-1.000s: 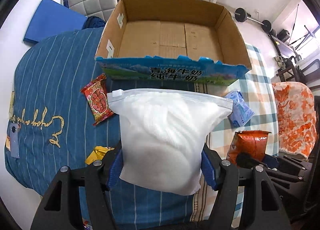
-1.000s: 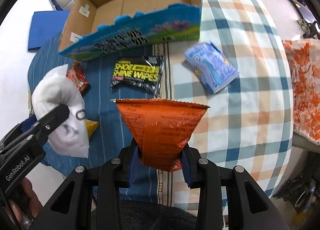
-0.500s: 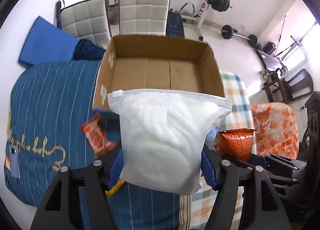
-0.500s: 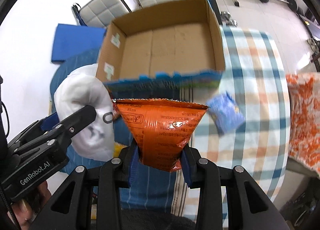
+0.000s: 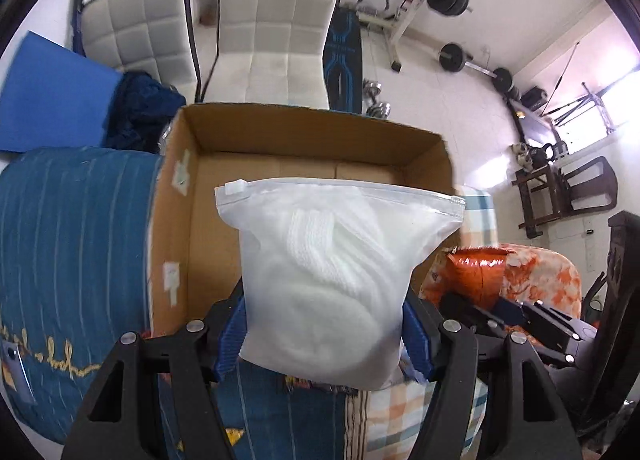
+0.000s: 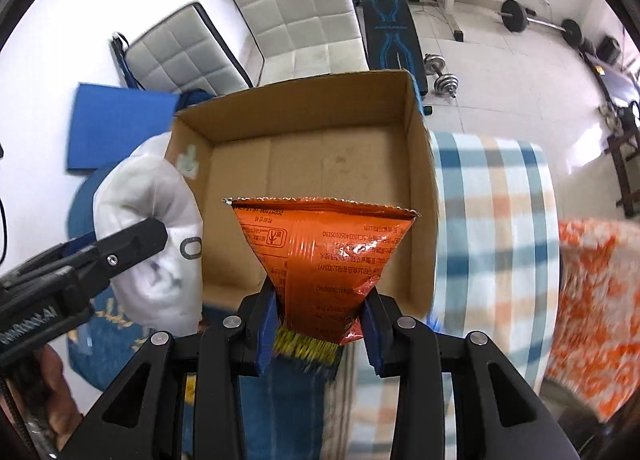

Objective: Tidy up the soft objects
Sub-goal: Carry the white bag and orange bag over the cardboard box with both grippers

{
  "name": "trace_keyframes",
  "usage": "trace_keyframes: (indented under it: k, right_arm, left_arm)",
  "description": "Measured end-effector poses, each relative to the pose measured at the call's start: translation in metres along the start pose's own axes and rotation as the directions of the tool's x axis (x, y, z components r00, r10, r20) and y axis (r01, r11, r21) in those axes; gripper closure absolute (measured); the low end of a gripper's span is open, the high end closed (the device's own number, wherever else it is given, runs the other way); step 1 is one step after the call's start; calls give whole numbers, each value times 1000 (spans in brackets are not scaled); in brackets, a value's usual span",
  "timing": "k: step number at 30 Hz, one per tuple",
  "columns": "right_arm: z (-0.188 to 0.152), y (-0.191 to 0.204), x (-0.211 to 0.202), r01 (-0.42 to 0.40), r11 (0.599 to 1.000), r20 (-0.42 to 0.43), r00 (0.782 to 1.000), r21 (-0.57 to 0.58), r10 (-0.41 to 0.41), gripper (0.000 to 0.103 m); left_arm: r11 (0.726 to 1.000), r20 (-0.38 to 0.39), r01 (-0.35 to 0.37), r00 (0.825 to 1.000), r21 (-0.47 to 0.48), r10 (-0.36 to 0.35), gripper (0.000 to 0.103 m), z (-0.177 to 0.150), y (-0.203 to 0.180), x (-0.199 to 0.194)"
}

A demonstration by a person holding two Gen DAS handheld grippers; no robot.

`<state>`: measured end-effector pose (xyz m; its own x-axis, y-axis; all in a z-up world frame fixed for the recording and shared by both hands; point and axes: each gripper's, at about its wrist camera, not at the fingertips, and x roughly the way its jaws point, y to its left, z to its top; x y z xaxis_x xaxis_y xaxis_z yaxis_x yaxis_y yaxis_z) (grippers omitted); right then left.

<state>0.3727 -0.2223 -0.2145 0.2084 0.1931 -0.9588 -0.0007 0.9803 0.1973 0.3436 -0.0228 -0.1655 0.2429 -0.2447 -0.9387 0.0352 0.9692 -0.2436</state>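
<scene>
My left gripper (image 5: 324, 336) is shut on a white zip bag of knitted fabric (image 5: 336, 272), held upright above the near edge of an empty cardboard box (image 5: 304, 140). My right gripper (image 6: 320, 324) is shut on an orange snack packet (image 6: 324, 256), held over the near part of the same box (image 6: 304, 164). The white bag (image 6: 148, 228) and the left gripper show at the left in the right wrist view. The orange packet (image 5: 480, 276) shows at the right in the left wrist view.
The box sits on a bed with a blue striped cover (image 5: 72, 228) and a checked blanket (image 6: 492, 212). An orange patterned cloth (image 6: 592, 292) lies at the right. Two white chairs (image 5: 272, 28), a blue mat (image 6: 116, 124) and weights (image 6: 440, 76) stand behind the box.
Both grippers have moved forward and up toward the box with their loads. The packets on the bed have dropped out of view beneath them.
</scene>
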Motion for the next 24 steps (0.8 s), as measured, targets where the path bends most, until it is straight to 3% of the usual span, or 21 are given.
trace_keyframes:
  k: [7,12,21,24]
  right_arm:
    - [74,-16,89,38,999,-87,996,6,-38,65]
    - [112,-24,134,63,998,-136,989,6,-62,65]
    - [139,-36,184,56,998,-223,973,7,-53,64]
    - [140,-39,198,61,998,-253,966,0,-59,64]
  left_arm:
    - [999,-120,-4,993,-33,0,38,52,16,78]
    - [999,-199,-16,980,-37,9,38,71,21,121]
    - [998,-285,28,957,-64,-45,38,87,19,165]
    - [999,-295,14,955,-48,-27,38,90,15,174]
